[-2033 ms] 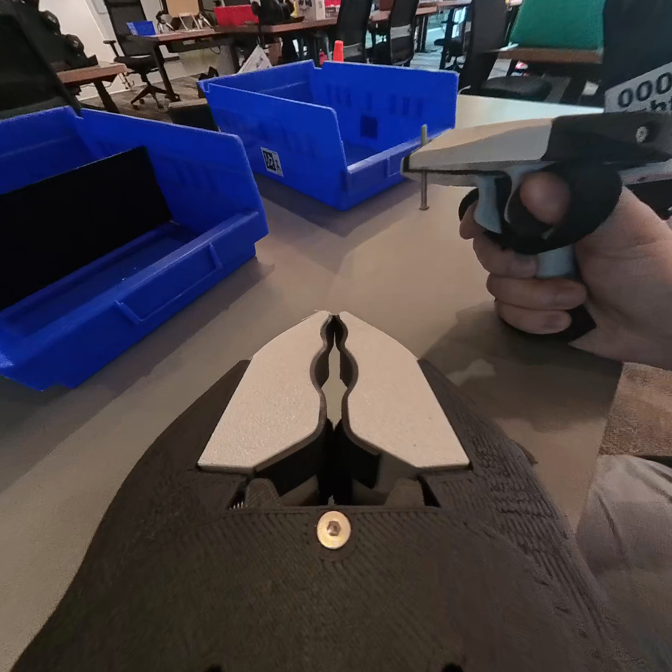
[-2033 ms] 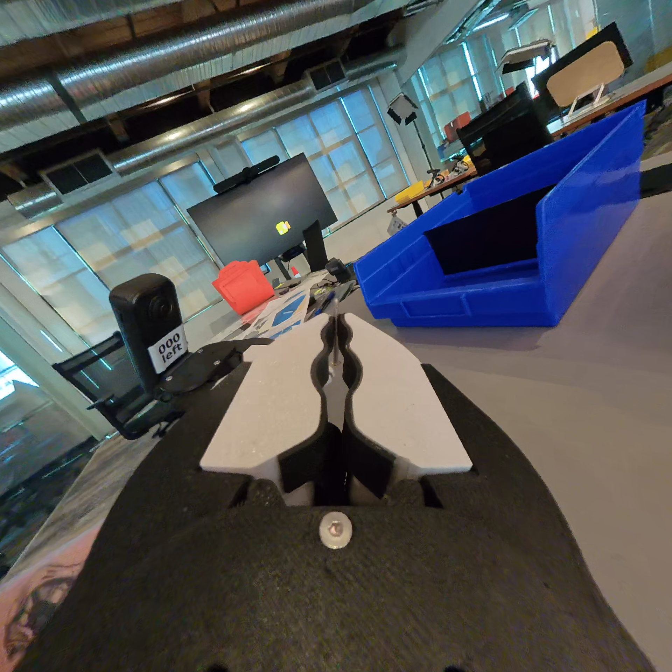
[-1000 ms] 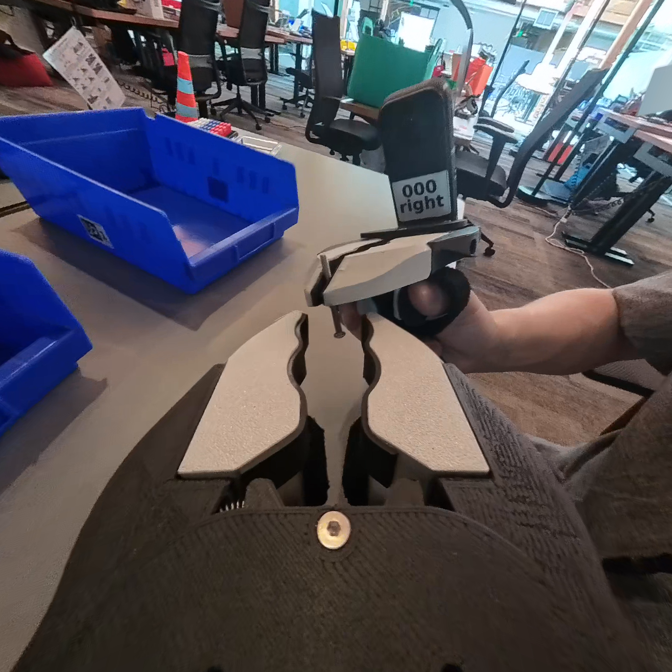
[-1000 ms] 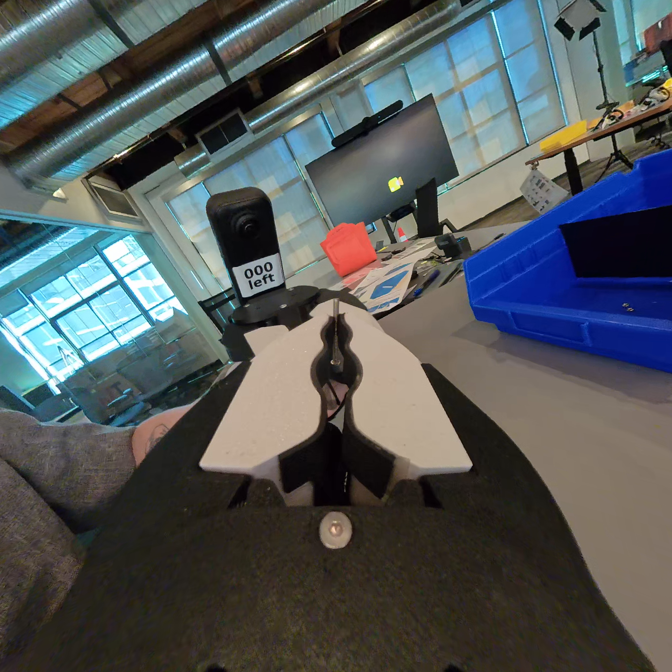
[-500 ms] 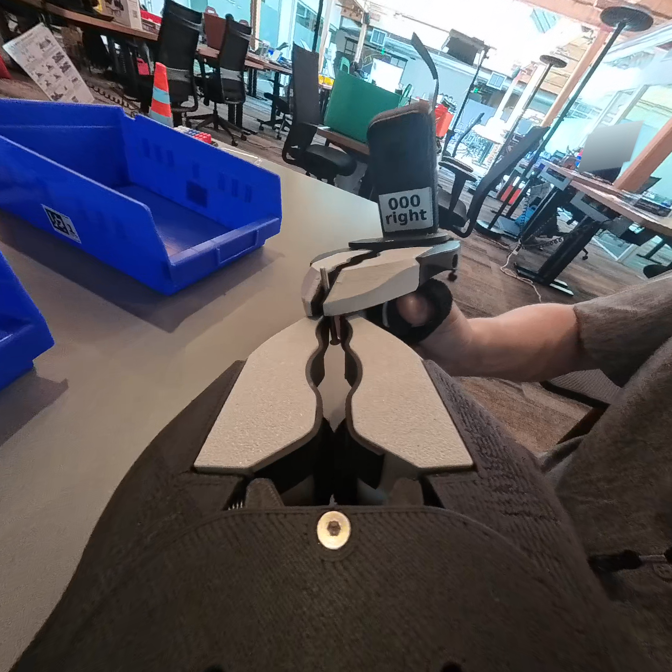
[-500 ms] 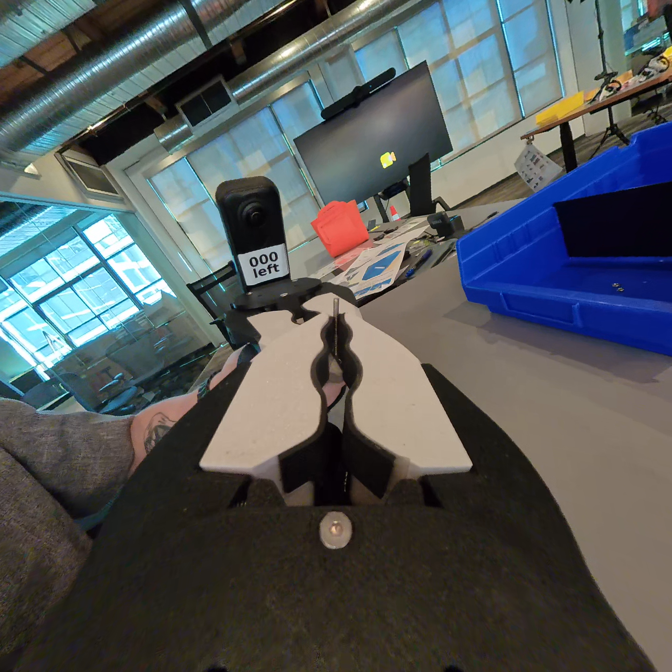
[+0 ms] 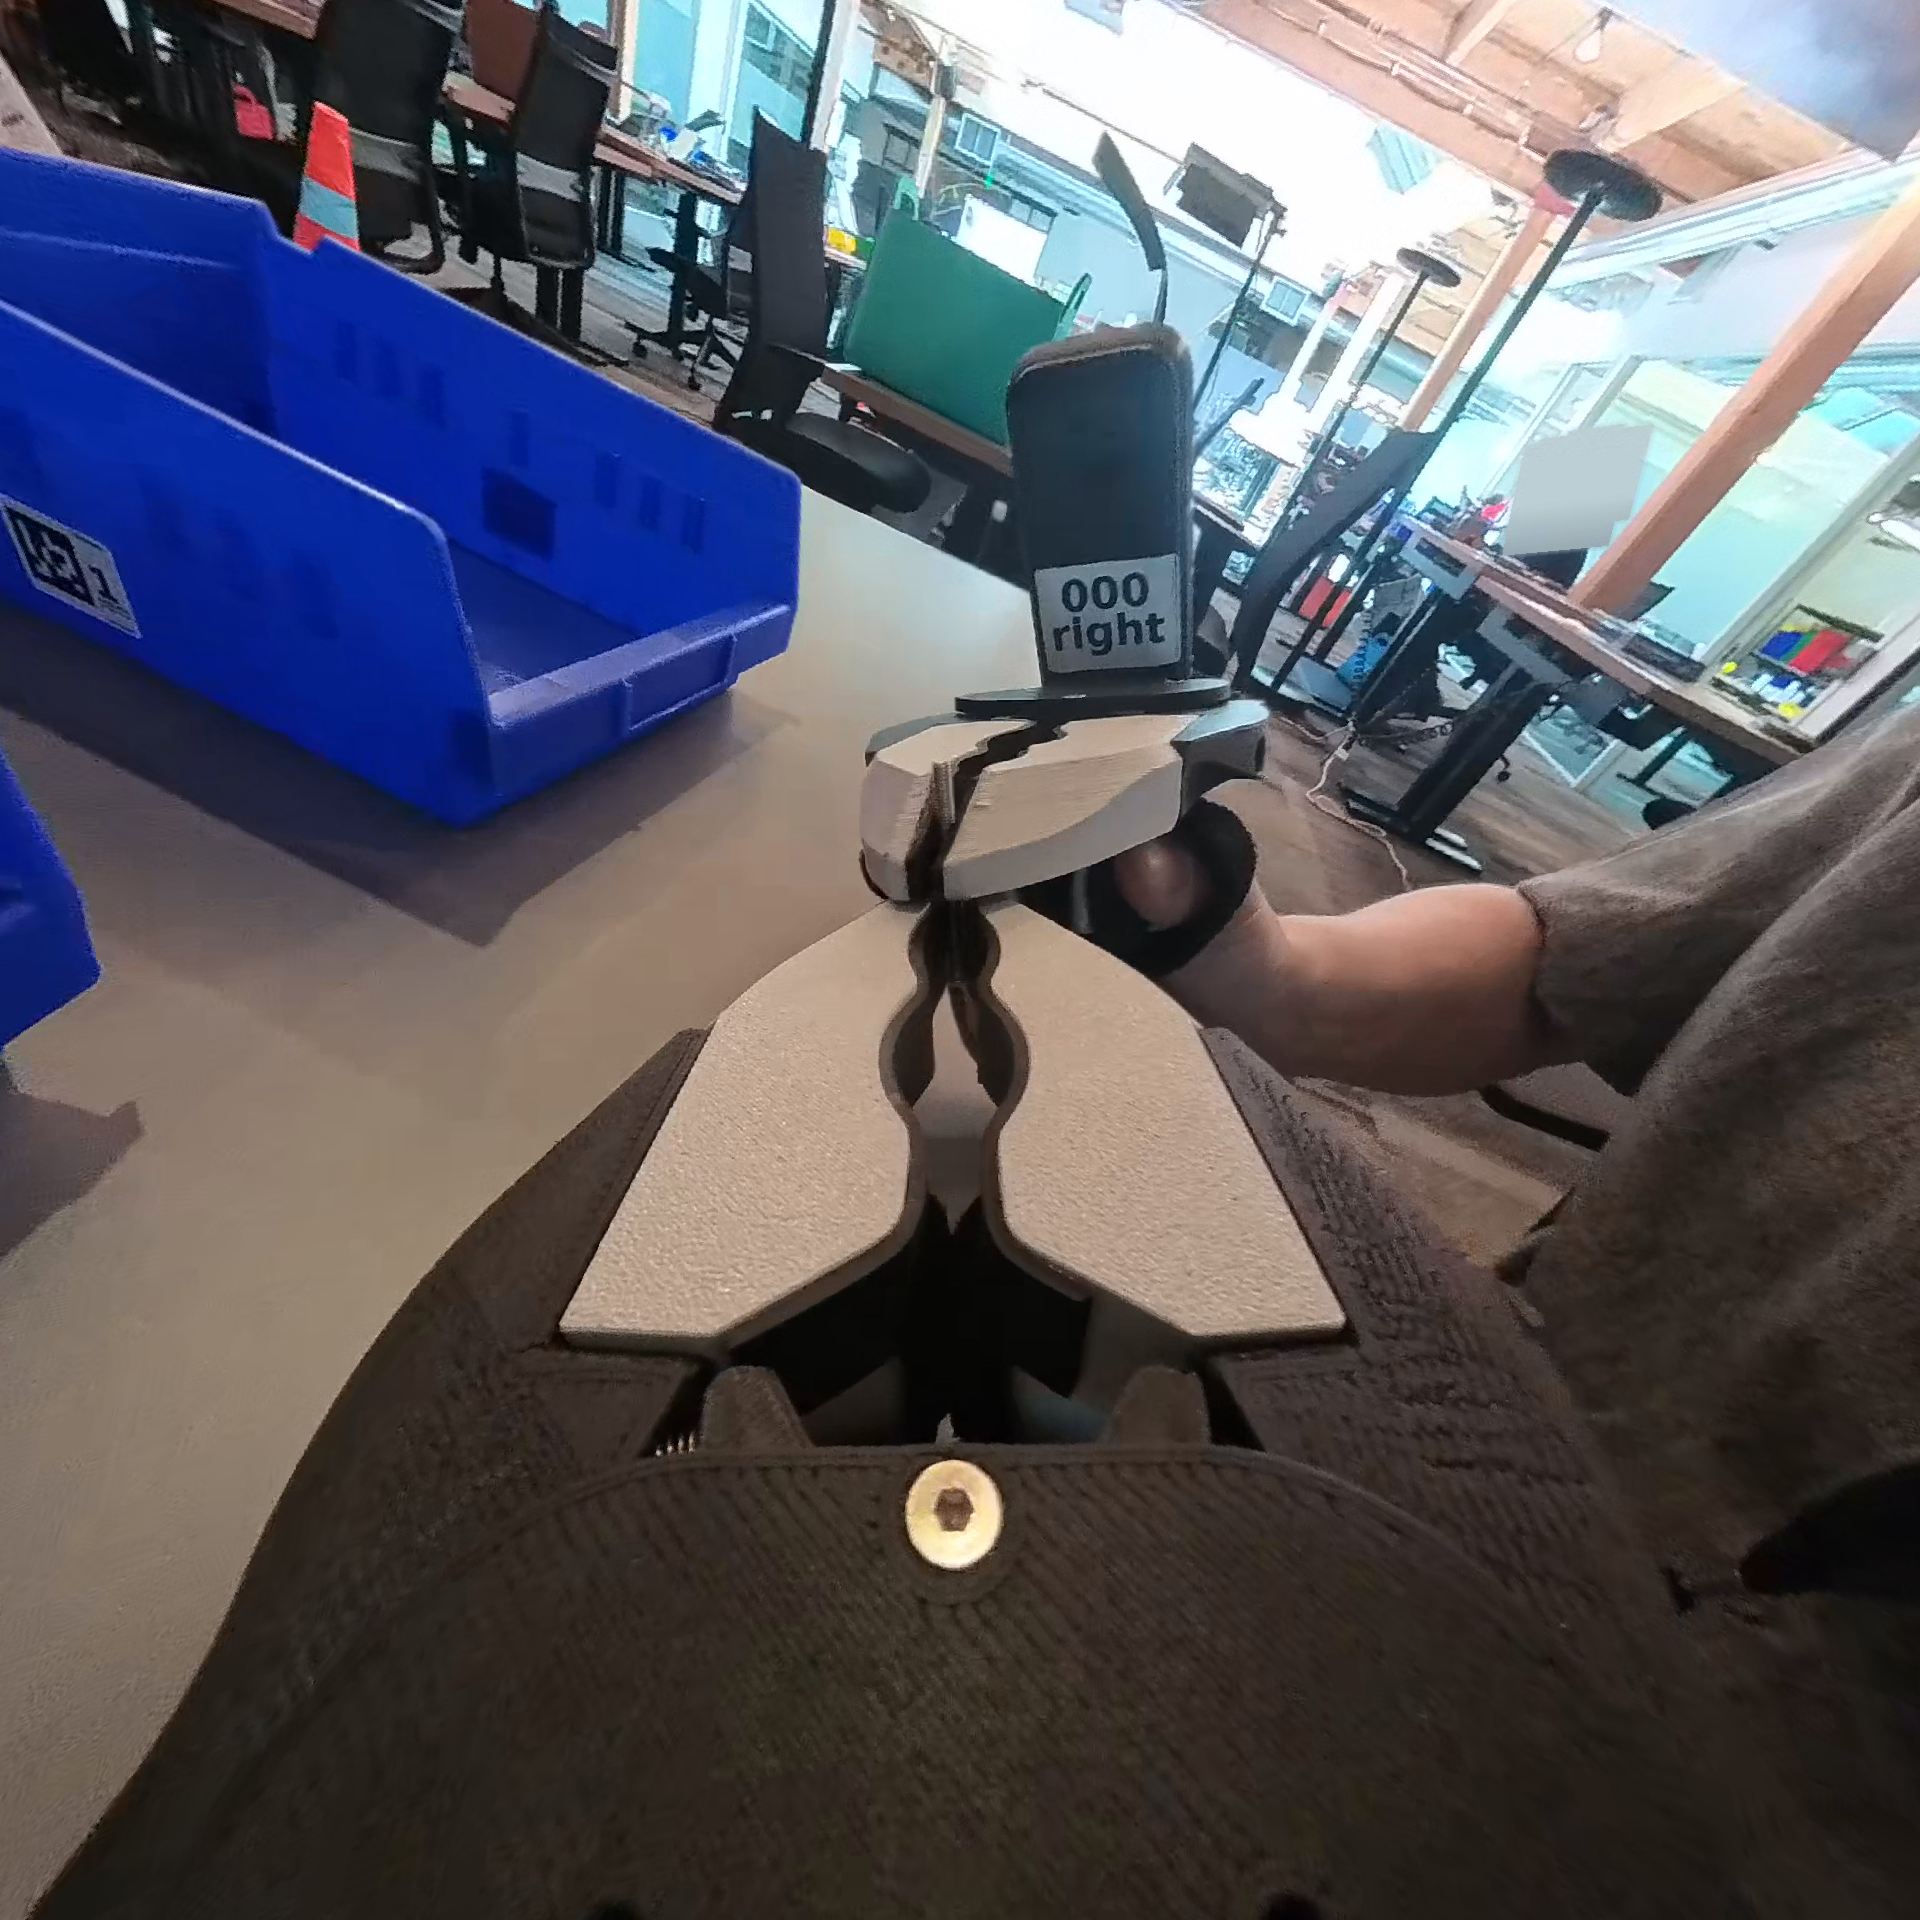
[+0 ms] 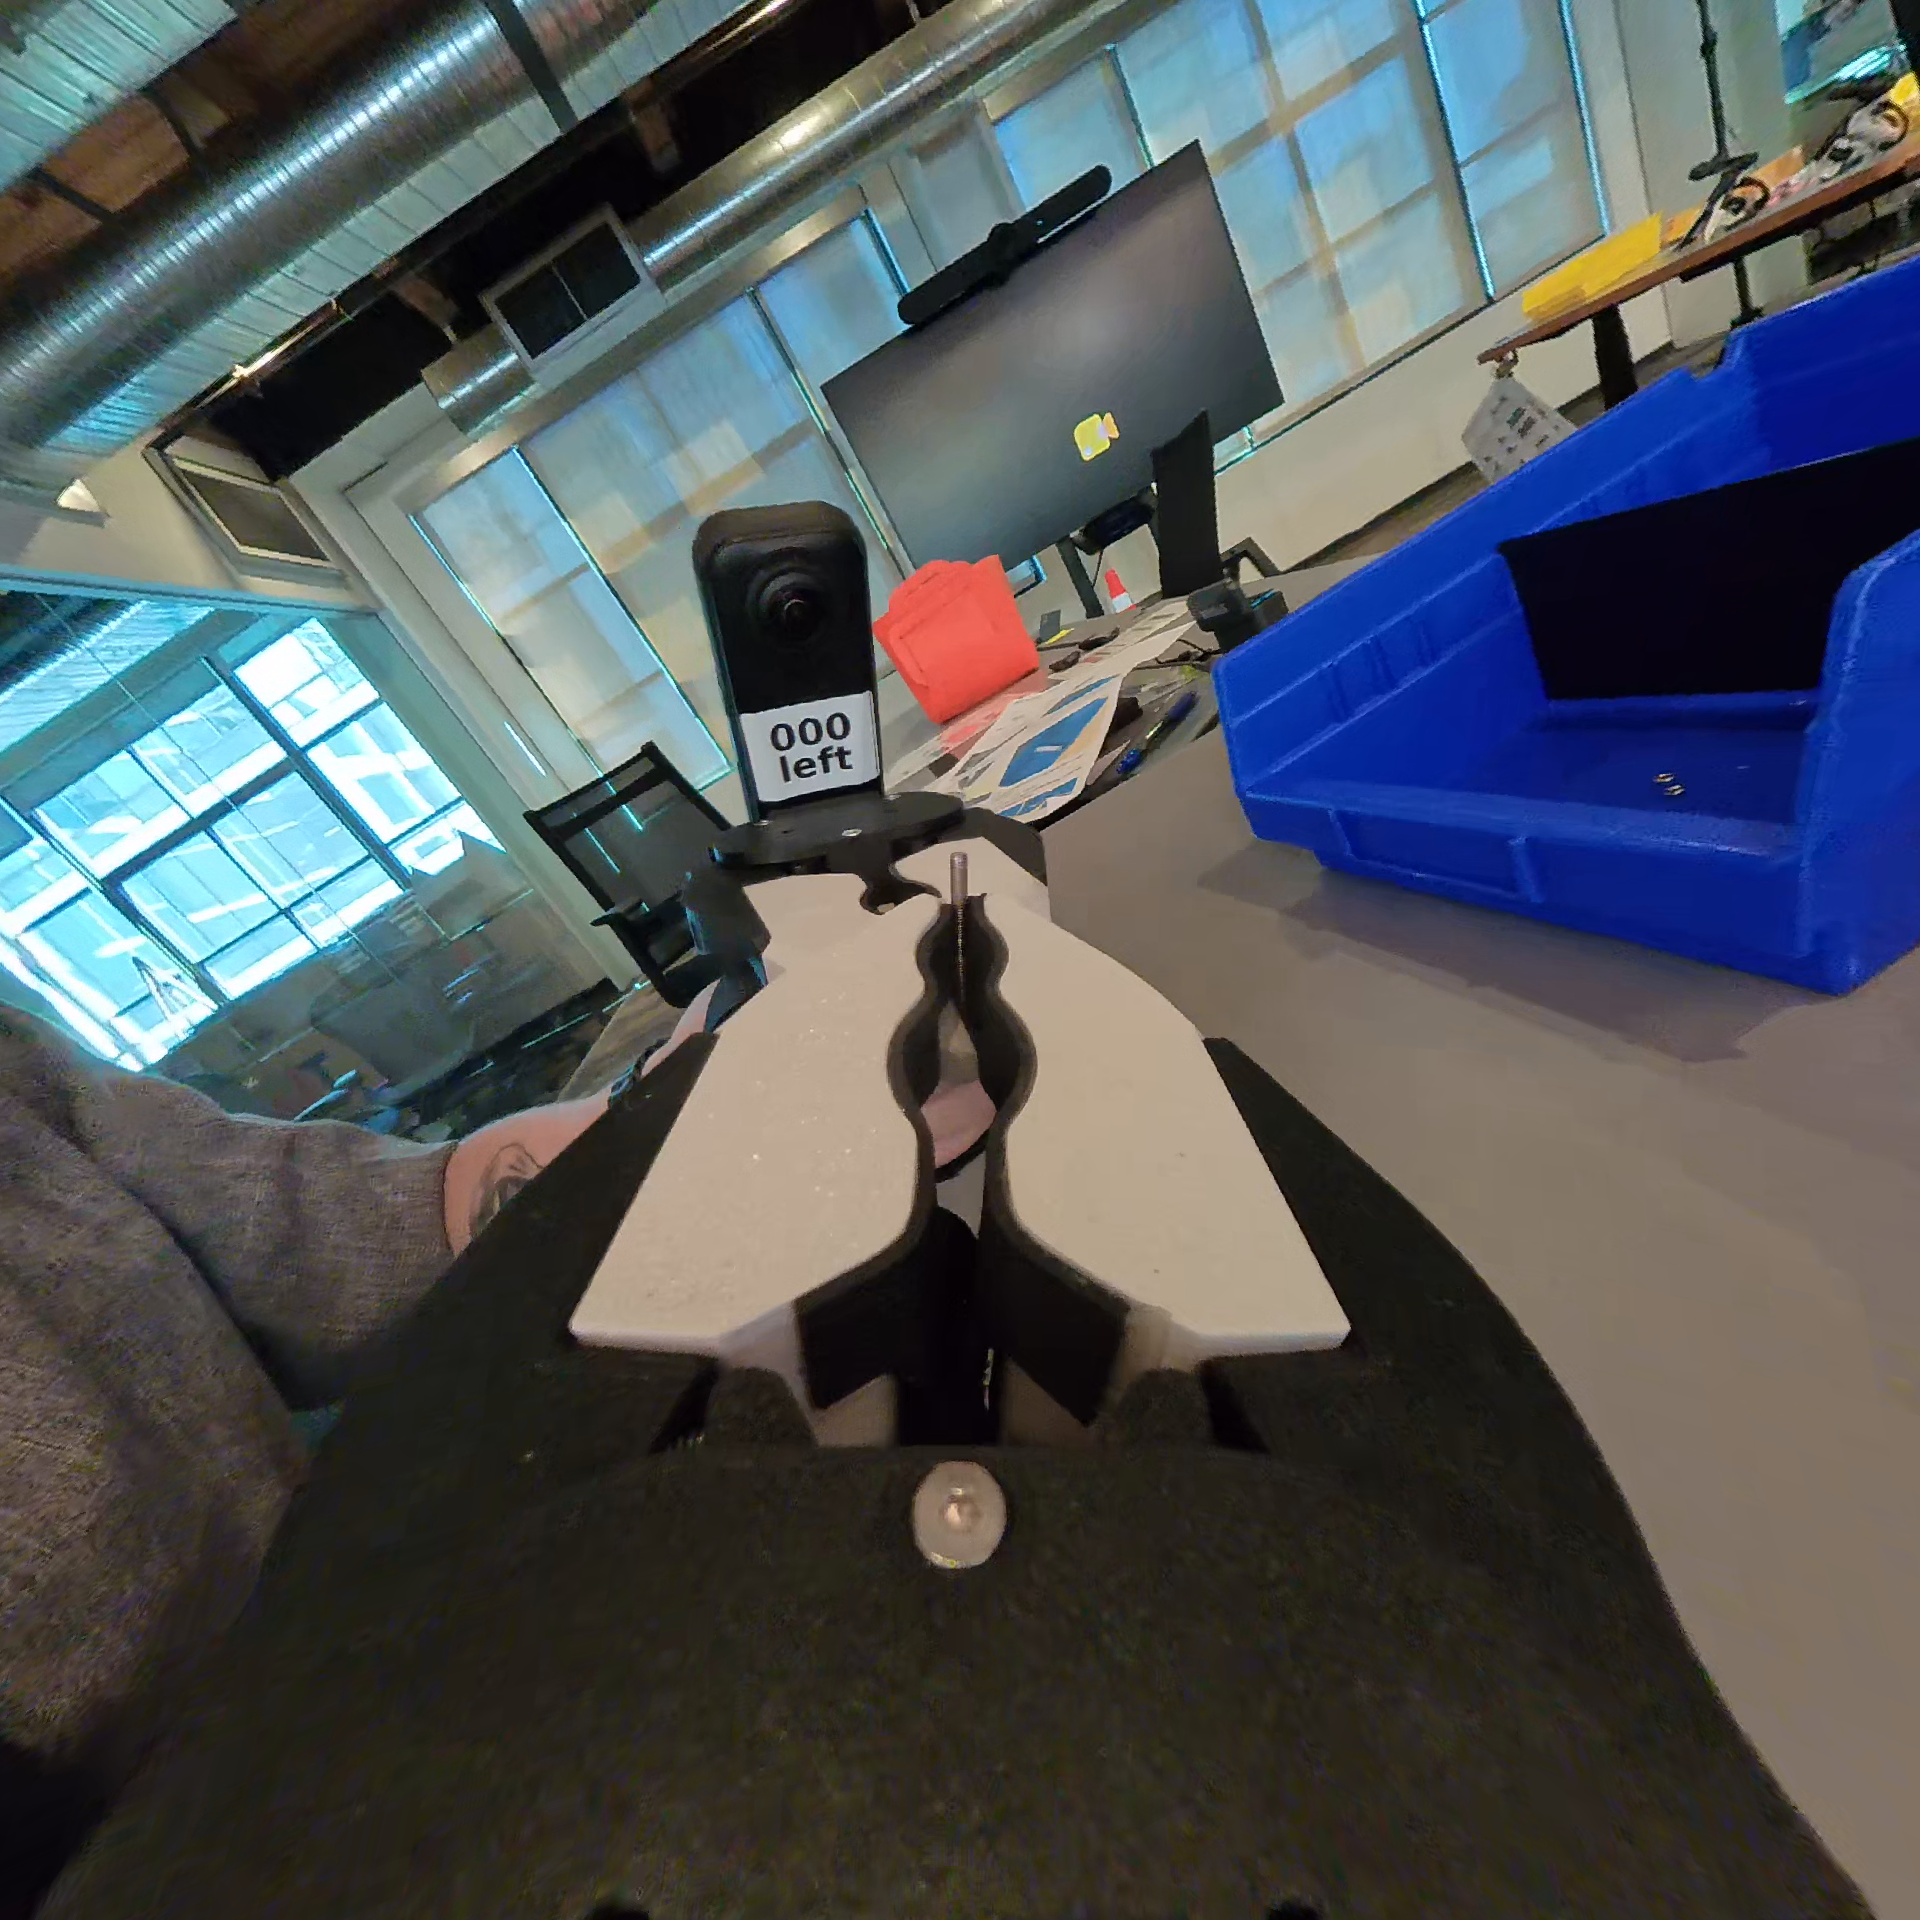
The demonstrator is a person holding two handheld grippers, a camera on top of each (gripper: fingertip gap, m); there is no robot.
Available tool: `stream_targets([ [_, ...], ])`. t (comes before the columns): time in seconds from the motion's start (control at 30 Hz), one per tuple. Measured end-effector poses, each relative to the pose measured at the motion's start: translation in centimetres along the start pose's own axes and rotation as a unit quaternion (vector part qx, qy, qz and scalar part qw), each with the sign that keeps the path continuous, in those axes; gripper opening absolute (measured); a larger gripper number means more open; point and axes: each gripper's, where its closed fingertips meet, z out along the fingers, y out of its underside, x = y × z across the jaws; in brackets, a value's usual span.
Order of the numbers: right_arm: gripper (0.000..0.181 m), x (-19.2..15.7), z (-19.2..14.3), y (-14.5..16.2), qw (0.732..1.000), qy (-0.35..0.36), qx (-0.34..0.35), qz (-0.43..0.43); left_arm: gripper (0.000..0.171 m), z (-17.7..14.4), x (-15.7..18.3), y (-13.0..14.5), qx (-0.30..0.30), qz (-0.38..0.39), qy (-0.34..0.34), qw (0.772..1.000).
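**Two grippers meet tip to tip over a grey table**

A plain grey table (image 7: 312, 1018) fills the lower left of the left wrist view, in an open office with desks and chairs behind. A blue bin (image 7: 436, 582) sits at upper left, well apart from the grippers, with bare tabletop between.

The right gripper (image 8: 958, 914) is clamped on a thin metal pin (image 8: 956, 883), held upright. The left gripper (image 7: 951, 935) is closed narrow on the pin's lower end, just under the other's tips.

Only the right wrist view shows a second blue bin (image 8: 1558, 790) at right and a dark monitor (image 8: 1049, 395).
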Motion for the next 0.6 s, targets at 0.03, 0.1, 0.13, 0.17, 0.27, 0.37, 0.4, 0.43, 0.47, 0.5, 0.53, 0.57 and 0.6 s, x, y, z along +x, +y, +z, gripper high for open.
stream_targets([
  [0.03,0.002,0.2,0.1,-0.1,1.0,0.001,0.0,-0.002,0.002,0.0,-0.2,-0.1,0.001,-0.004,0.003,1.0],
  [0.1,0.002,0.3,0.2,-0.5,1.0,-0.002,0.002,-0.005,0.002,0.0,-0.4,-0.5,-0.001,-0.005,0.001,1.0],
  [0.13,0.002,0.2,0.2,-0.7,1.0,-0.008,0.004,-0.005,0.002,-0.1,-0.3,-0.7,0.0,0.0,-0.002,1.0],
  [0.17,0.002,0.1,0.3,-0.8,1.0,-0.015,0.005,-0.005,0.002,-0.1,-0.2,-0.8,0.0,0.004,-0.008,1.0],
  [0.27,0.002,-0.8,0.5,-1.3,0.999,-0.036,0.011,-0.003,0.001,-0.5,0.4,-1.5,0.006,0.009,-0.02,1.0],
  [0.37,0.009,-2.1,0.5,-2.4,0.998,-0.053,0.032,-0.002,0.002,-1.4,1.3,-2.4,0.024,0.006,-0.026,0.999],
  [0.4,0.015,-2.3,0.4,-2.8,0.998,-0.056,0.042,-0.002,0.002,-1.9,1.5,-2.8,0.034,0.001,-0.026,0.999],
  [0.43,0.018,-2.5,0.3,-3.2,0.997,-0.059,0.047,0.0,0.002,-2.3,1.7,-3.1,0.041,-0.005,-0.025,0.999],
  [0.47,0.019,-2.7,0.2,-3.4,0.997,-0.06,0.051,0.0,0.002,-2.7,1.8,-3.2,0.046,-0.009,-0.026,0.999],
  [0.5,0.018,-2.9,0.1,-3.5,0.997,-0.063,0.052,-0.001,0.002,-2.9,1.9,-3.3,0.05,-0.013,-0.028,0.998],
  [0.53,0.018,-3.1,0.2,-3.4,0.997,-0.065,0.047,-0.001,0.002,-3.2,2.0,-3.2,0.052,-0.015,-0.028,0.998],
  [0.57,0.018,-3.2,0.3,-3.0,0.997,-0.064,0.037,-0.001,0.002,-3.3,2.2,-3.1,0.054,-0.016,-0.029,0.998],
  [0.6,0.018,-3.5,0.6,-2.6,0.998,-0.065,0.024,-0.003,0.002,-3.4,2.4,-3.0,0.054,-0.017,-0.029,0.998],
])
